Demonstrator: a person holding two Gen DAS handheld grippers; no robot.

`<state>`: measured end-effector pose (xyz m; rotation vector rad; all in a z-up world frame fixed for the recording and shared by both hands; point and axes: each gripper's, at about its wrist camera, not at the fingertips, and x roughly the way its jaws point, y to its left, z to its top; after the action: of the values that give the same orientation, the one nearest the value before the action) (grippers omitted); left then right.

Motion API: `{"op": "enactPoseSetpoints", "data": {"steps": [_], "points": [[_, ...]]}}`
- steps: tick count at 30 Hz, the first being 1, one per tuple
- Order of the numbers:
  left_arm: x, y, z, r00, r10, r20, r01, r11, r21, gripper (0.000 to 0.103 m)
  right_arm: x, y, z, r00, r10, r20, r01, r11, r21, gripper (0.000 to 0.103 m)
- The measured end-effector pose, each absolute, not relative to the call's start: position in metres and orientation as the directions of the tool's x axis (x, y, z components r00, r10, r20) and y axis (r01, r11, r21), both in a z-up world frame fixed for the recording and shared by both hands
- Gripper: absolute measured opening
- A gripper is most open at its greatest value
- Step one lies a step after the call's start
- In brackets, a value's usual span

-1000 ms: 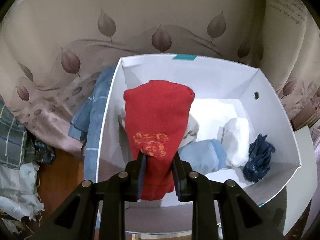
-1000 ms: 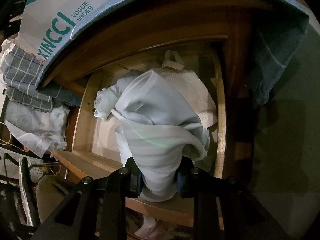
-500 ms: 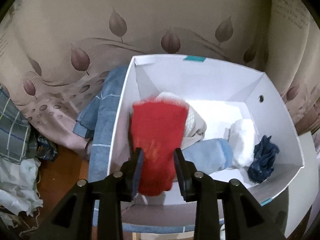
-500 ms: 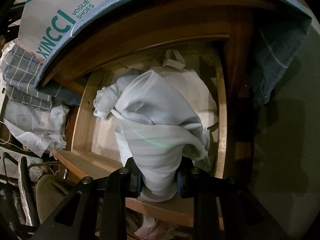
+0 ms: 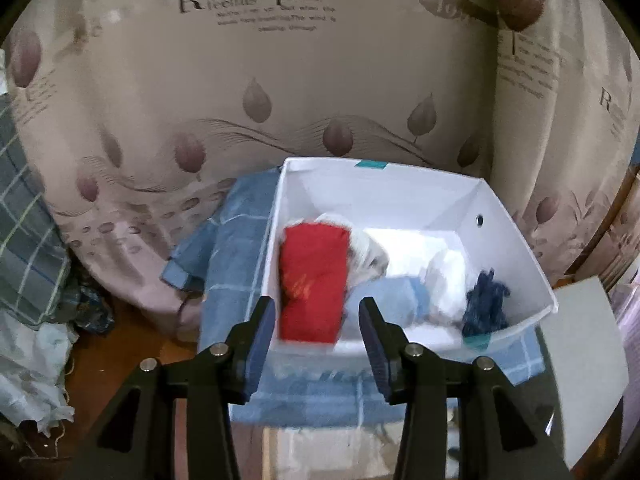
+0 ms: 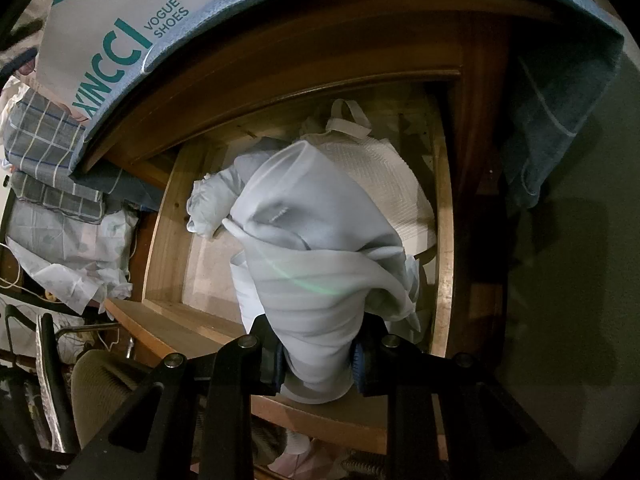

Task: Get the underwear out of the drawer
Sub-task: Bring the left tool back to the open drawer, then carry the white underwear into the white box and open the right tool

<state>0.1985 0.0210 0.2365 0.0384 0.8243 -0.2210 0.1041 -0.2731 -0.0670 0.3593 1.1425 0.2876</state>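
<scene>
In the left wrist view, red underwear [image 5: 314,280] lies in the left end of a white shoe box [image 5: 508,216], beside pale blue, white and dark blue pieces. My left gripper [image 5: 318,330] is above the box's near wall; its jaws are opening and nothing is between them. In the right wrist view, my right gripper [image 6: 318,356] is shut on pale grey underwear [image 6: 316,240], held above the open wooden drawer [image 6: 168,220]. More white garments [image 6: 384,172] lie in the drawer.
The box rests on a blue checked cloth [image 5: 236,248] in front of a leaf-print curtain [image 5: 200,80]. Plaid fabric and crumpled white bags [image 6: 72,232] lie left of the drawer. The box's printed side [image 6: 120,28] overhangs the drawer.
My left gripper let go of the red underwear, which dropped into the box, then drew back and up with its jaws spreading. The right gripper and its grey underwear stayed still.
</scene>
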Motion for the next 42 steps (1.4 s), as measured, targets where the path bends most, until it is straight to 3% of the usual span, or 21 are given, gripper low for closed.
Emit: {"op": "enactPoseSetpoints", "data": {"steps": [10, 20, 29, 42], "points": [[0.111, 0.060, 0.160, 0.651, -0.075, -0.755, 0.171, 0.984, 0.049, 0.046, 0.099, -0.275, -0.060, 0.424, 0.424, -0.800, -0.050, 0.893, 0.447, 0.023], [0.085, 0.065, 0.063, 0.538, -0.113, -0.835, 0.096, 0.993, -0.072, 0.046, 0.093, -0.278, -0.043, 0.474, 0.408, -0.780, -0.032, 0.893, 0.448, 0.023], [0.084, 0.070, 0.027, 0.531, -0.068, -0.844, 0.010, 0.997, -0.074, 0.046, 0.080, -0.261, -0.004, 0.509, 0.379, -0.773, -0.071, 0.913, 0.401, 0.023], [0.080, 0.092, 0.027, 0.535, -0.139, -0.833, -0.056, 0.978, -0.199, 0.046, 0.062, -0.260, 0.124, 0.623, 0.449, -0.640, -0.165, 0.876, 0.454, 0.023]]}}
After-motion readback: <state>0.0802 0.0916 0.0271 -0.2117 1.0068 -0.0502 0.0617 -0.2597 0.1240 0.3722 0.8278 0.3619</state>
